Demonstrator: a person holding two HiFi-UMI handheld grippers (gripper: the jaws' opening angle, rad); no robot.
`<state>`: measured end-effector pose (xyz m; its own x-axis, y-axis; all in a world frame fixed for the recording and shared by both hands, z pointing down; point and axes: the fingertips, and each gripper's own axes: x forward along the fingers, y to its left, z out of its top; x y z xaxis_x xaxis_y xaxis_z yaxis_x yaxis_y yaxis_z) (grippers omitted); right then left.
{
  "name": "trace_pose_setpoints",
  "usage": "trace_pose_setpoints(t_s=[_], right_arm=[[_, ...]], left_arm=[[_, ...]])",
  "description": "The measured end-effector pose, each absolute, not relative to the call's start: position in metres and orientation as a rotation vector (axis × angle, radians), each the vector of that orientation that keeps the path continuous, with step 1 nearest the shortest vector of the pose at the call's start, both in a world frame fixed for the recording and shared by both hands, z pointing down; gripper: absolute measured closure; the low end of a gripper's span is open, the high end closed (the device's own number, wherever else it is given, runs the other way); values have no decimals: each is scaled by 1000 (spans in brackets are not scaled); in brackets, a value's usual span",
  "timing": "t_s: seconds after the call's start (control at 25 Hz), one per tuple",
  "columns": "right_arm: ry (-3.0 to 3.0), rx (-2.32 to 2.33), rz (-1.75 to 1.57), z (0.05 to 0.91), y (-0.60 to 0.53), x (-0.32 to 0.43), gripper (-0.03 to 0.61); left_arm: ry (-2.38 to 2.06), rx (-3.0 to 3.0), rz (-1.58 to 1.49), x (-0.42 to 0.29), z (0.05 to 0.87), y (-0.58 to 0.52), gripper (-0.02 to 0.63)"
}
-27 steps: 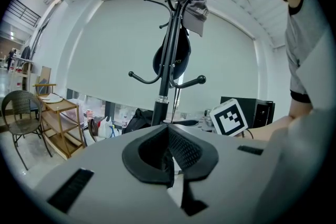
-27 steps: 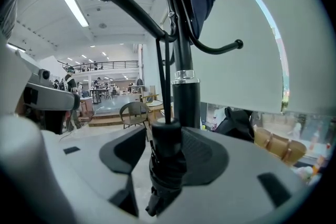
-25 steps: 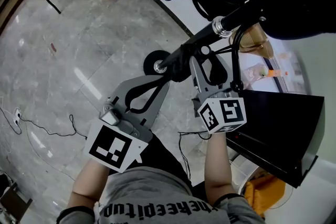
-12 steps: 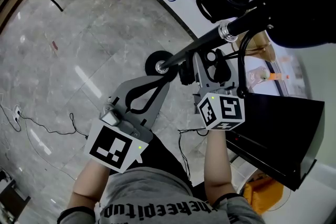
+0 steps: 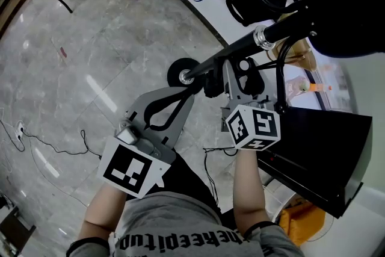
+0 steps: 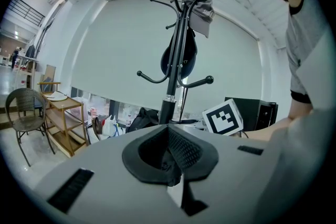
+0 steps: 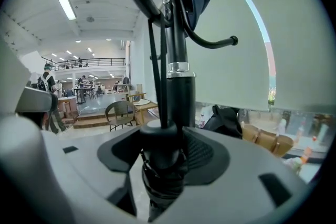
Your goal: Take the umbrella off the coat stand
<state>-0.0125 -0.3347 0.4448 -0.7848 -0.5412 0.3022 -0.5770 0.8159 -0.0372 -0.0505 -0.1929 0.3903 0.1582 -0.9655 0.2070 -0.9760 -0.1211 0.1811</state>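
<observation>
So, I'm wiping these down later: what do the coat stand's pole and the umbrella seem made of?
Coat stand pole: likely metal, smooth black paint; it glints and carries a shiny silver collar.
Umbrella: black fabric, probably matt synthetic cloth, going by its gathered folds; the rounded cap looks like hard plastic.

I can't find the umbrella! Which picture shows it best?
The right gripper view: the folded black umbrella stands between the jaws, which have just been opening. The head view shows only a dark bit of it. I can't spot it in the left gripper view.
</observation>
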Motion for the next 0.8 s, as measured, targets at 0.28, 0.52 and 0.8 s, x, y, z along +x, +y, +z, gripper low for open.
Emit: trace_pose_setpoints(t_s=[0.28,0.52,0.8], right_arm=[[-2776,886,300,425,-326,-11,342],[-2830,933,252,401,-316,-10,344],[-2801,994,270,390,-308,0,347]], left_arm=[[-1881,2185,59,-53,386,-187,598],[-1872,2203,49,-58,380,-179,598],[-1843,2237,43,-65,371,-173,598]])
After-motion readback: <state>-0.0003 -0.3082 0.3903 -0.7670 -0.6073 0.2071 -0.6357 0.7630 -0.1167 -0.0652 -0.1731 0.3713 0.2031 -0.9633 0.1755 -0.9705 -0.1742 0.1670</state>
